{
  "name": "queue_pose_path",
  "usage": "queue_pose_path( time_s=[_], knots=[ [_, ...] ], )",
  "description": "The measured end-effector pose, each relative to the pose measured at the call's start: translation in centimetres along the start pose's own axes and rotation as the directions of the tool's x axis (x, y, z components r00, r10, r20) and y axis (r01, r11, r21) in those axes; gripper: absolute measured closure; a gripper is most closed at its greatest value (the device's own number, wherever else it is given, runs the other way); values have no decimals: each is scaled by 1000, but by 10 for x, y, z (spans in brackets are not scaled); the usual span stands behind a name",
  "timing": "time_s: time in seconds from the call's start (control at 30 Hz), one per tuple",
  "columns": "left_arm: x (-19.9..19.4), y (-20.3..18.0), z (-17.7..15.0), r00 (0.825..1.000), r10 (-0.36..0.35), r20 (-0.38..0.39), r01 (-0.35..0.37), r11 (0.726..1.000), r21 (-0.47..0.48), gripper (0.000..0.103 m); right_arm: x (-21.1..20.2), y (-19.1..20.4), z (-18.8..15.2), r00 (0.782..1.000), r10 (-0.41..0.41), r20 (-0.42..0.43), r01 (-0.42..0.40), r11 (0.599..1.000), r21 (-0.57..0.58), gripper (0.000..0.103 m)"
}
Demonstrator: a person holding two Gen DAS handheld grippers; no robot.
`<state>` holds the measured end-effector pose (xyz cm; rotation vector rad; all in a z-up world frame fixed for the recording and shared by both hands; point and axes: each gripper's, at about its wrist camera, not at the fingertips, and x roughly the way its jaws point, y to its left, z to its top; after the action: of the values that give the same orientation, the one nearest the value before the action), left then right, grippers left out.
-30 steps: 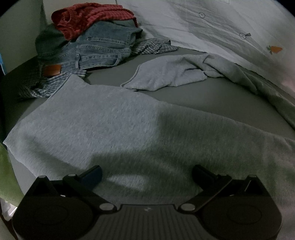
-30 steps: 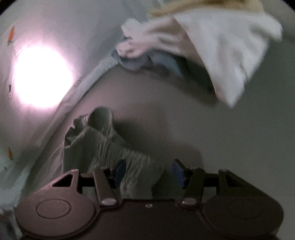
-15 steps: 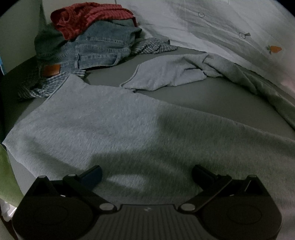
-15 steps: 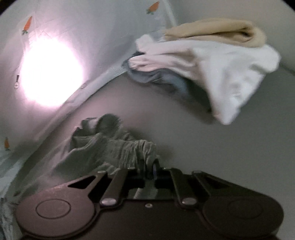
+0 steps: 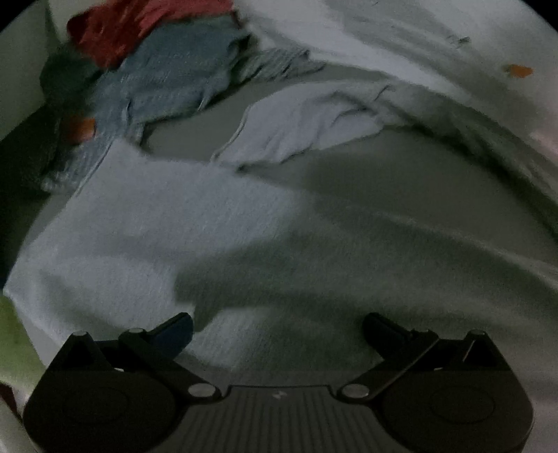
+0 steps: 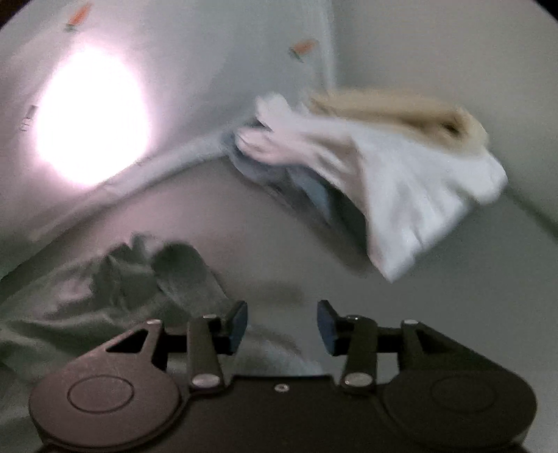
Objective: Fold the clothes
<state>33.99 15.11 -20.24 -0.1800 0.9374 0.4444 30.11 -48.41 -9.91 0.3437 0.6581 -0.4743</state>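
Observation:
A grey long-sleeved garment (image 5: 146, 223) lies spread on the grey bed surface. Its far sleeve (image 5: 307, 122) is rumpled toward the duvet. My left gripper (image 5: 277, 325) hovers over the garment's near part, jaws wide open, with nothing between them. In the right wrist view the garment's other bunched sleeve (image 6: 157, 275) lies to the left of my right gripper (image 6: 282, 325). Those jaws are opening, and the blue pads (image 6: 239, 325) stand apart. A pale fold of cloth (image 6: 279, 355) lies low between them, not pressed by either pad.
A pile of blue jeans (image 5: 167, 76) with a red garment (image 5: 139, 28) on top sits at the far left. A white duvet with carrot prints (image 5: 436, 45) runs along the back. White and beige clothes (image 6: 401, 174) are heaped at the right, and a bright light patch (image 6: 90, 115) glares on the duvet.
My right gripper shut on the bunched grey sleeve, then opened again and let it go while rising. The left view has shifted a little and is now blurred.

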Motion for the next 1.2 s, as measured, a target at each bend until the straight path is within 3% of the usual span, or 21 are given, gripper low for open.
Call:
queue_pose_path(
  time_s=[0.03,0.07,0.13,0.33,0.47,0.53,0.7,0.83,0.9,0.97,1.0,1.07,1.2],
  knots=[
    [-2,-4,4,1000,-16,14,16,1000,20,0,3,5,5,999,42,7,-42,999,-4,63],
    [-4,-8,9,999,-32,27,31,999,40,0,8,9,10,995,102,5,-102,995,-3,80],
    [0,-19,19,999,-38,30,35,996,83,0,23,21,17,980,197,-21,-197,980,2,92],
    [29,-58,37,997,-49,-53,60,971,233,0,73,52,26,953,286,-95,-277,956,97,88],
    [32,-69,38,996,-45,-81,69,943,326,0,90,57,28,938,333,-102,-309,930,198,73],
    [39,-65,45,989,-63,-133,102,946,307,0,97,61,32,936,340,-94,-315,925,212,63],
    [55,-51,62,958,-117,-262,178,958,223,0,111,77,36,952,292,-91,-276,949,152,63],
    [56,-53,64,951,-114,-286,186,953,239,0,118,82,34,946,305,-106,-293,949,116,63],
    [55,-52,65,952,-114,-285,184,956,229,0,122,82,34,944,307,-121,-296,950,97,68],
    [53,-52,64,953,-112,-281,178,958,224,0,125,81,35,938,316,-139,-307,948,83,95],
    [53,-52,64,954,-110,-280,175,960,219,0,125,80,36,934,326,-146,-317,945,84,101],
    [54,-52,66,951,-104,-290,170,962,212,0,125,77,40,925,351,-147,-339,936,99,101],
    [58,-54,72,943,-96,-319,168,963,209,0,120,76,58,927,351,-130,-346,936,61,101]
  ],
)
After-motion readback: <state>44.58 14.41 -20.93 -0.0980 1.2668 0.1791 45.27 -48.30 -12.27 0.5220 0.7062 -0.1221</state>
